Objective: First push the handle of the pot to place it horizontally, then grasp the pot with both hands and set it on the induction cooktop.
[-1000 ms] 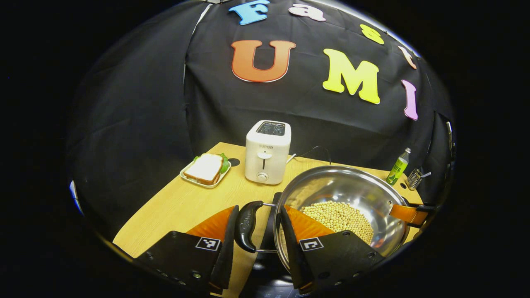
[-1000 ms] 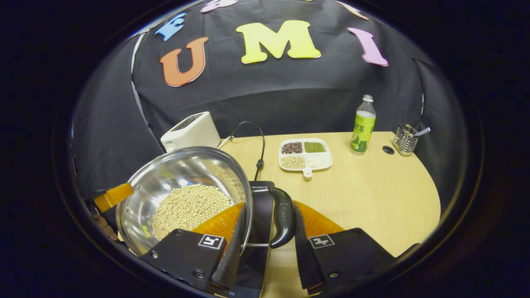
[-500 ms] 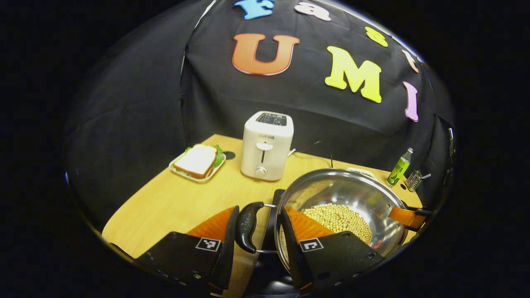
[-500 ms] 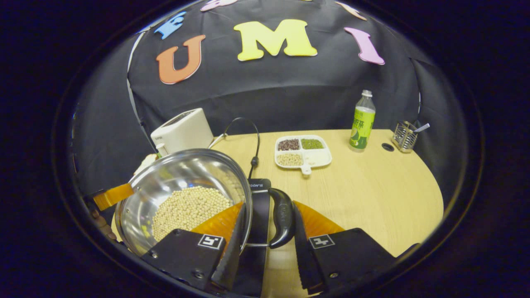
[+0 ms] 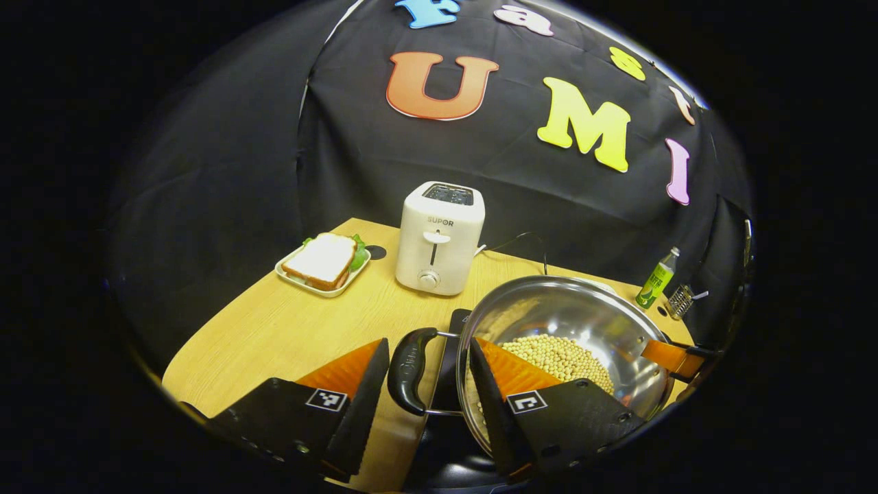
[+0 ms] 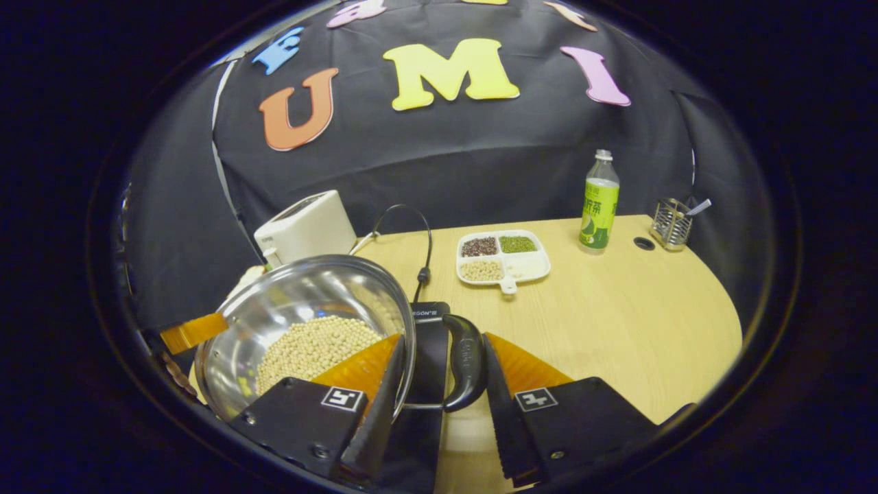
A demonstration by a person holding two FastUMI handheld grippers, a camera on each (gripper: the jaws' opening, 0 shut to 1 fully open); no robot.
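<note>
Steel pot [image 5: 569, 322] of pale beans sits over the black induction cooktop [image 5: 449, 350] on the wooden surface [image 5: 288, 329], just in front of the white toaster [image 5: 439, 237]. Left claw [image 5: 425, 384] spread around the pot's left black handle [image 5: 408, 370], one finger inside the rim, a clear gap on the outer side. Right claw [image 6: 439, 384] likewise straddling the right handle [image 6: 466, 360], outer finger close against it, firm contact impossible to tell; divided bean tray [image 6: 504, 255] beyond the pot.
</note>
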